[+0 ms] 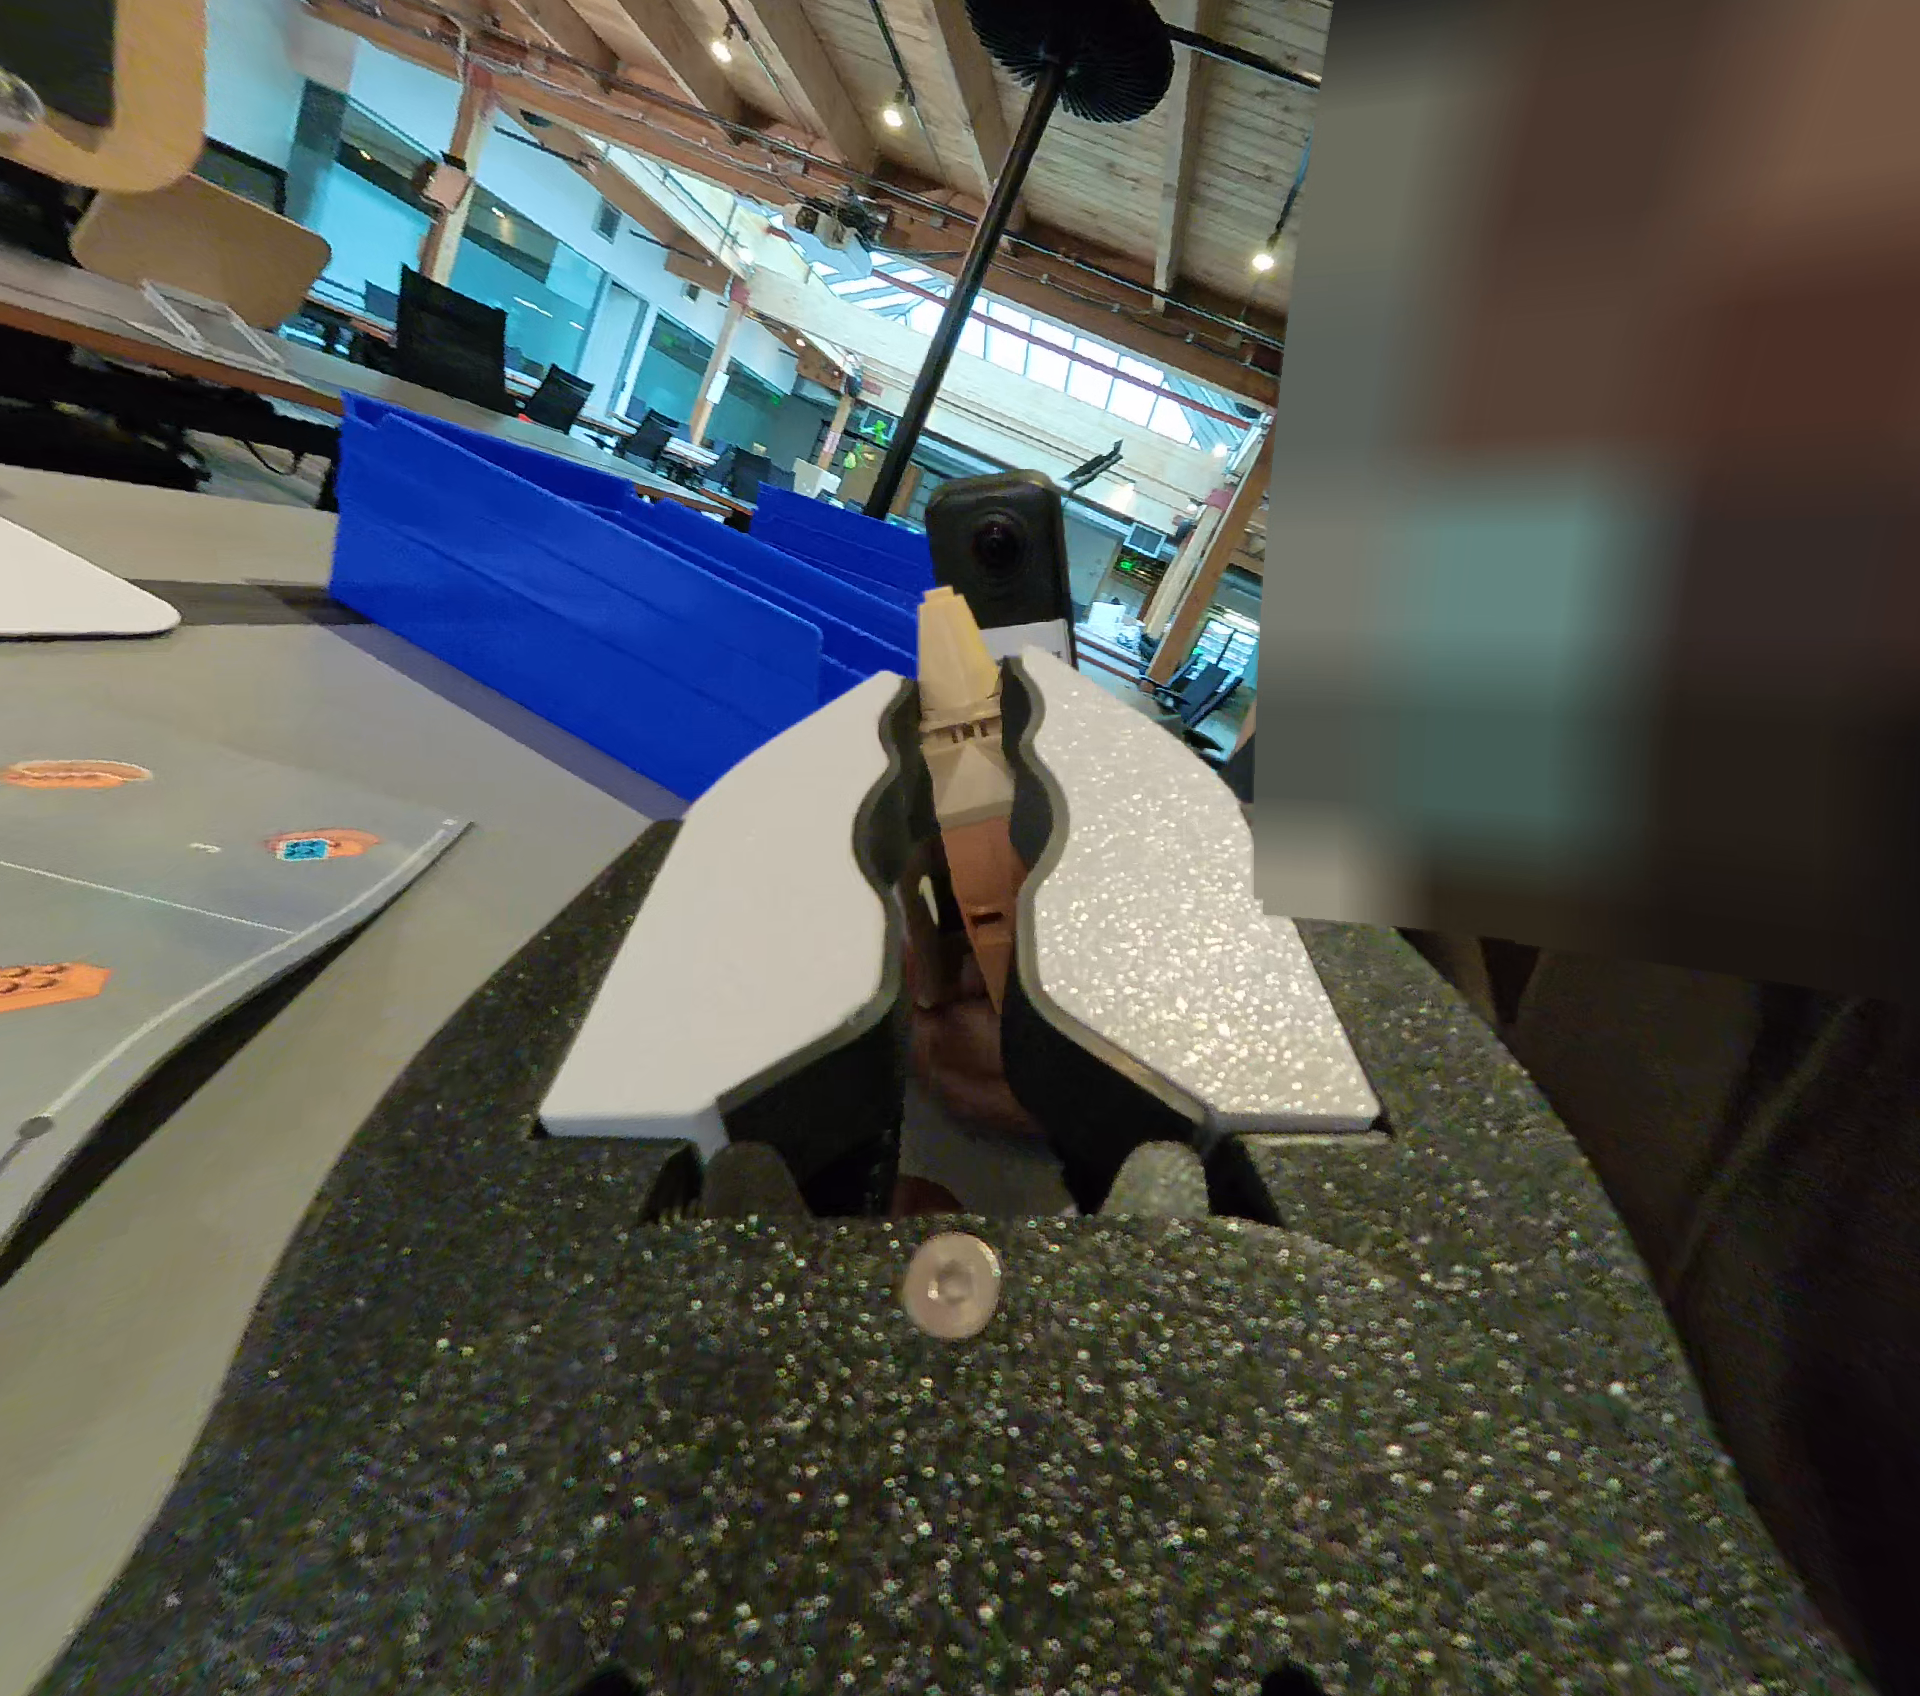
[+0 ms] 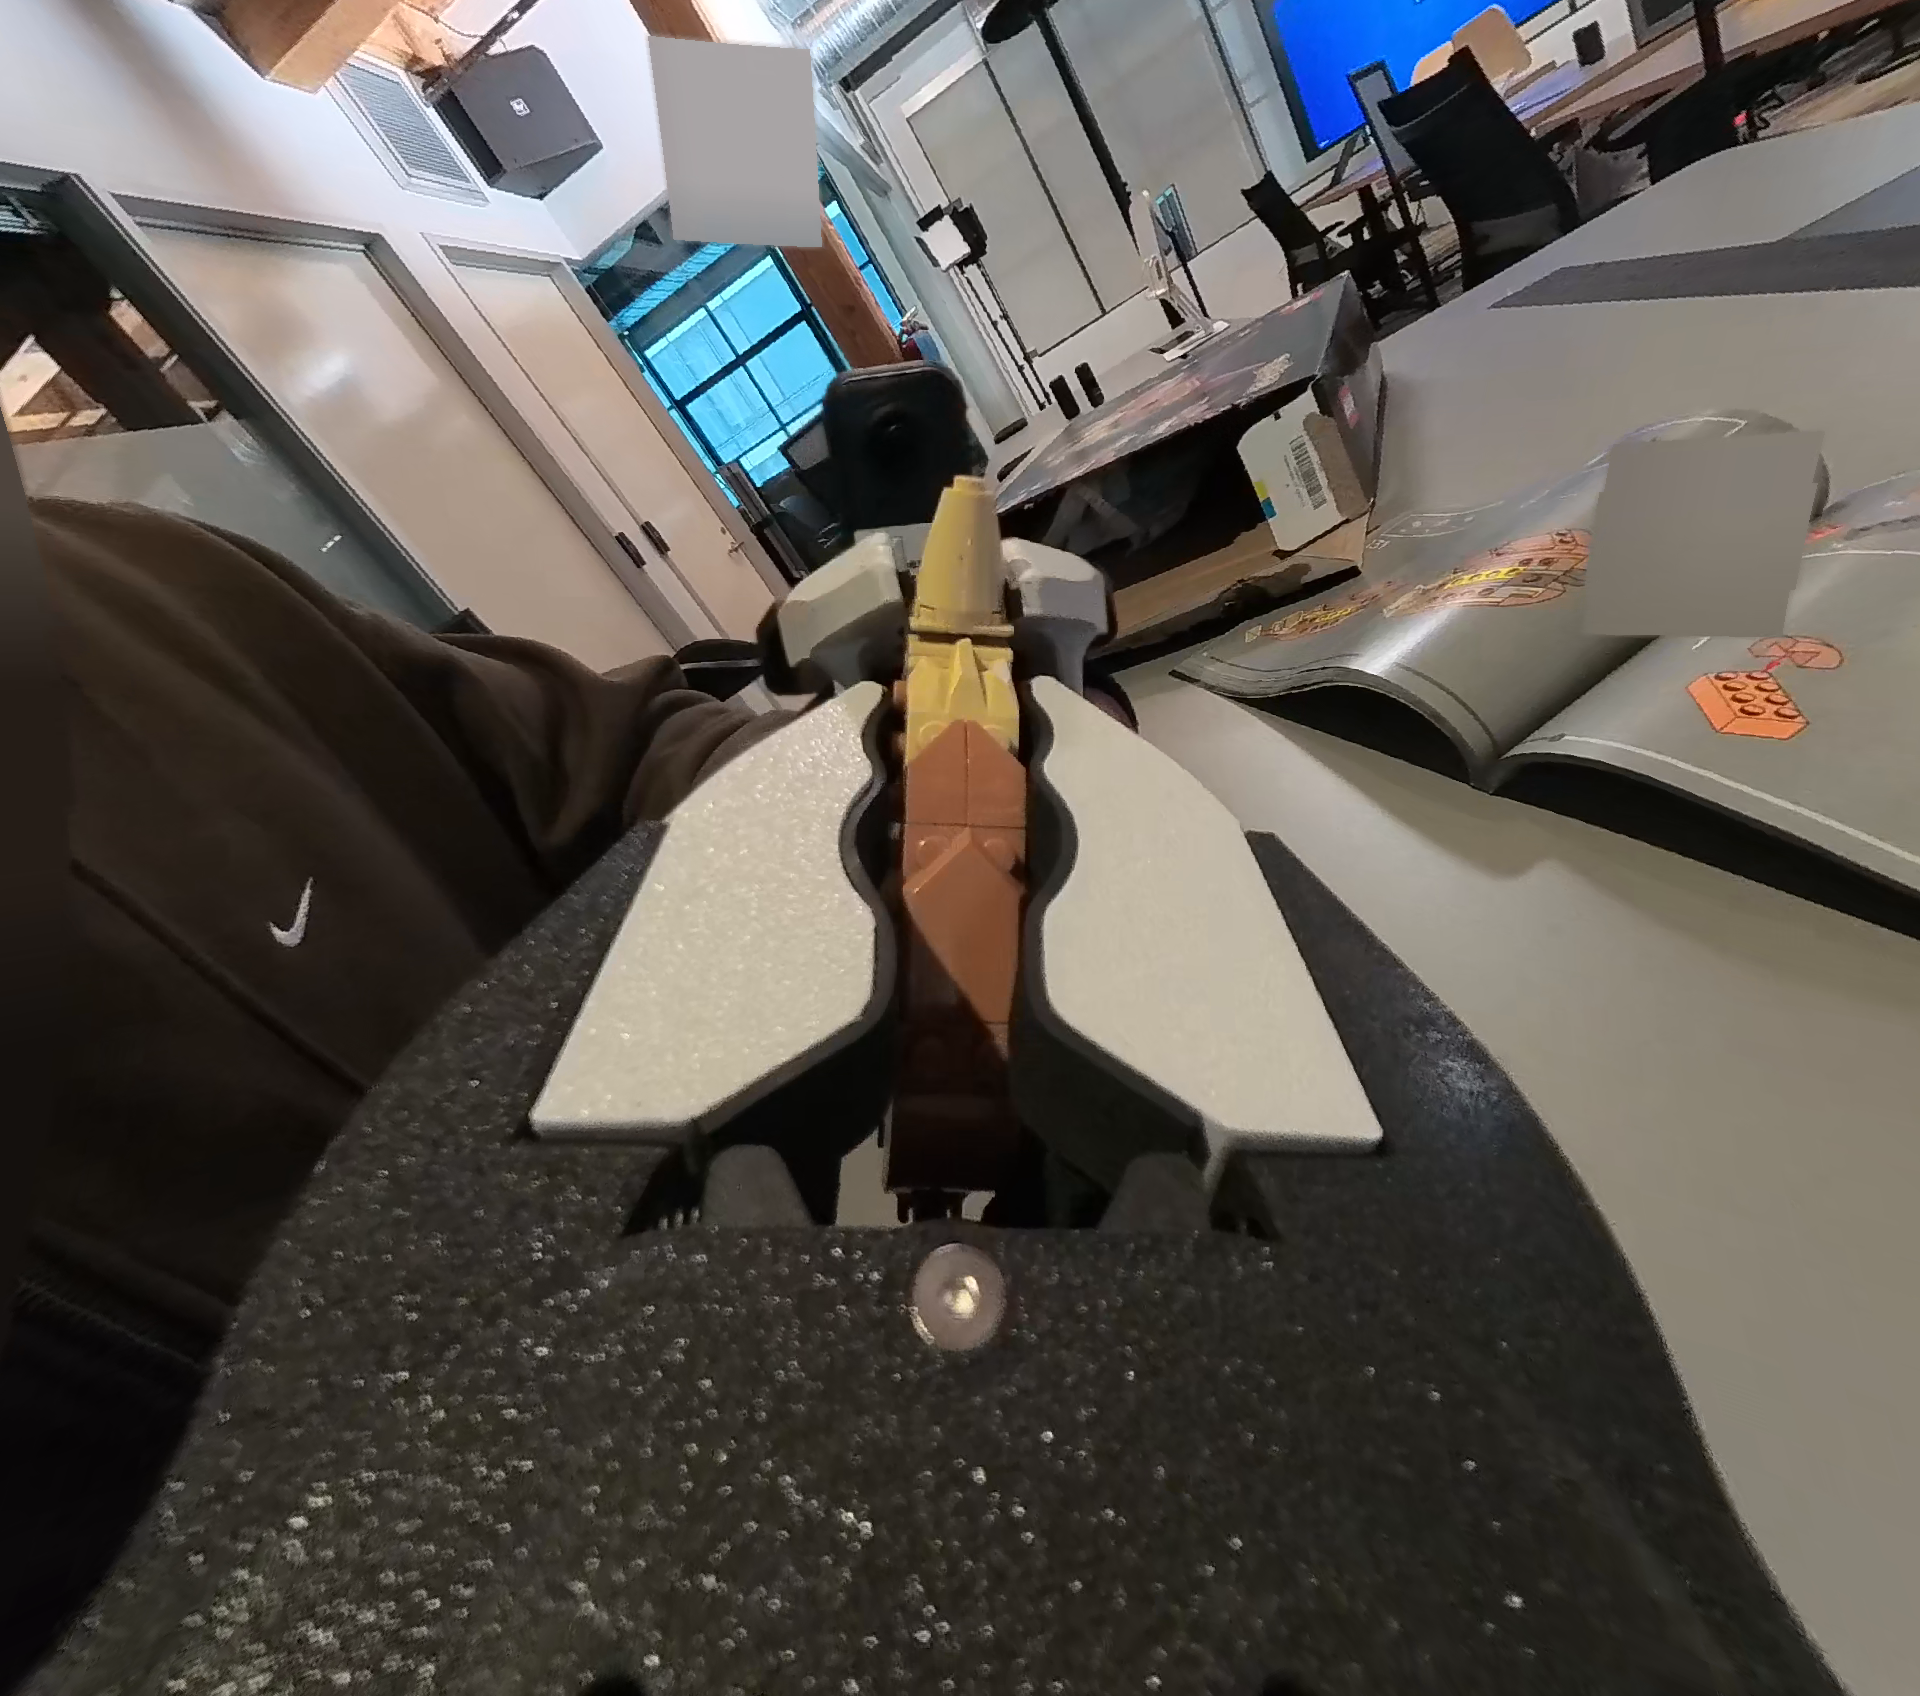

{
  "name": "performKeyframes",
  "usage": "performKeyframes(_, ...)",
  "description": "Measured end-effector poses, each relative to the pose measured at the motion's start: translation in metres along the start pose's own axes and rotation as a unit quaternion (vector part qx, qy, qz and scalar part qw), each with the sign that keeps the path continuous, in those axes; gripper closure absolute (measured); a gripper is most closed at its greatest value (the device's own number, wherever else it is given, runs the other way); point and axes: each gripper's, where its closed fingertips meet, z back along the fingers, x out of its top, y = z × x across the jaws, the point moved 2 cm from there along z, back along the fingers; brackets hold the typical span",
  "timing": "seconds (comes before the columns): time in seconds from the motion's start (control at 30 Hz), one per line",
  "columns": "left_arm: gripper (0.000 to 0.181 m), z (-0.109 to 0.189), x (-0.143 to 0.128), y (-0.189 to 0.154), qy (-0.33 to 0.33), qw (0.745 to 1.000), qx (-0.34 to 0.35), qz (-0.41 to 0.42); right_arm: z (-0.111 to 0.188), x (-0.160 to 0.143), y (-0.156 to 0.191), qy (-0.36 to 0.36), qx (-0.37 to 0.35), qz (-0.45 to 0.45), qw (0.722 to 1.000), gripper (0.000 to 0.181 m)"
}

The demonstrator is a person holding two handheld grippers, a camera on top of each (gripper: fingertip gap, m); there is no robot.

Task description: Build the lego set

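Both grippers' fingers (image 1: pixel 790 867) (image 2: pixel 1143 857) clamp one lego piece (image 2: pixel 961 815); blue bins' (image 1: pixel 582 576) contents hidden.

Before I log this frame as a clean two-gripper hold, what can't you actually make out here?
- Left wrist view: most of the lego assembly is hidden between the left gripper fingers.
- Left wrist view: the instruction booklet is cut off by the left edge.
- Right wrist view: the lower end of the lego assembly sinks into shadow inside the right gripper.
- Right wrist view: the left gripper's jaws are mostly hidden behind the assembly.
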Motion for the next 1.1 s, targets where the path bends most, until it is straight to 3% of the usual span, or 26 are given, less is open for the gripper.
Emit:
performKeyframes(0.33, 0.164, -0.0021, -0.0007, 0.0013, 0.006, 0.995, -0.032, 0.089, 0.0013, 0.0012, -0.0011, 0.000, -0.003, 0.011, 1.000, 0.162)
performKeyframes(1.1, 0.165, -0.0027, 0.0015, -0.0006, -0.044, 0.998, 0.030, 0.033, 0.0000, 0.0036, -0.0001, -0.021, -0.004, -0.005, 1.000, 0.161)
